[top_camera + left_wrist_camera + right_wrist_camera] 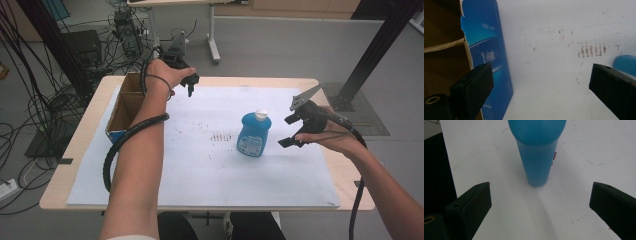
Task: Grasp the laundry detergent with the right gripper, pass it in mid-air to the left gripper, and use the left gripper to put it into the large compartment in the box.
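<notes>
High view first: a blue plastic bottle with a white cap stands upright near the middle of the white paper sheet that covers the wooden table. It stands alone, well apart from the open brown cardboard box with a blue printed side that lies along the sheet's left edge. That clear space around the bottle looks handy for a side-on grasp, and the box mouth faces up, so I take it for the place where the bottle is meant to go.

The right gripper hovers just beside the bottle on its right, jaws spread wide and not touching it. The right hand cups the tool from below, with the forearm coming in low from the bottom right corner. From the right gripper view the bottle sits dead ahead between the two black jaws but beyond their tips, so I judge this a lined-up approach, not yet a hold.

The left gripper hangs over the far end of the sheet near the box's far corner, tips pointed down and empty. The left gripper view shows its jaws apart over bare paper, the box wall beside one of them. The left arm stretches long across the table, its black cable looped around it.
</notes>
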